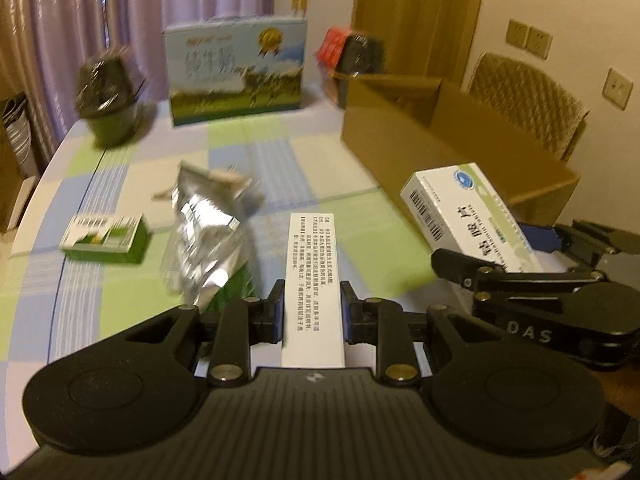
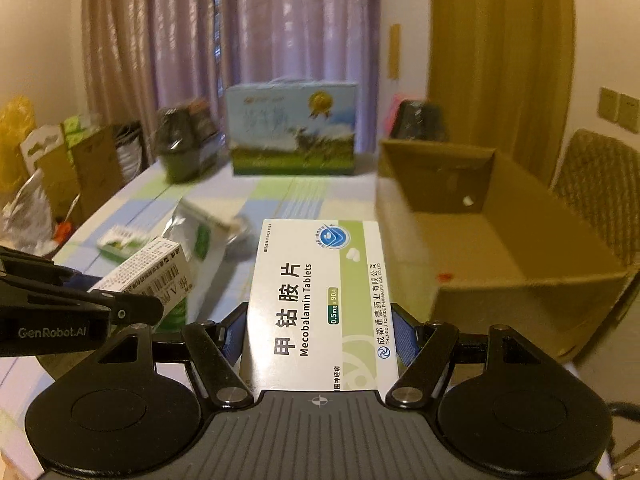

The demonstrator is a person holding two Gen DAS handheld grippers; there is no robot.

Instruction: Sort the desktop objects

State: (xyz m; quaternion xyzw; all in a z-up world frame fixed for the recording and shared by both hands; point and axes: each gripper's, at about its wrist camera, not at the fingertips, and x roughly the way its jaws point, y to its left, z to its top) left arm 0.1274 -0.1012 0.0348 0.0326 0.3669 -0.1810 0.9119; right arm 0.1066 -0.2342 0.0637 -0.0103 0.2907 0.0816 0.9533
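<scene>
Tabletop space, covered by a checked cloth in pale green, blue and white, lay open through the middle, between the clutter on the left and the cardboard box on the right. That box stood open-topped along the right edge of the table, its brown walls low and its floor nearly bare in the right wrist view. At the far edge a printed carton stood upright before the curtain, with a dark pot to its left. A crumpled foil pouch and a small green-and-white packet lay on the cloth, left of centre.

The left gripper was clamped on a narrow white box, long and slim, its top face printed with small black text; the box ran straight out between the blue pads, held above the cloth. The right gripper was clamped on a tablet box, broader and flat, white with a green band, marked Mecobalamin Tablets. It sat between the fingers with its printed face up, just left of the cardboard box's near corner. Both grippers hung close together, side by side, over the near edge of the table.
</scene>
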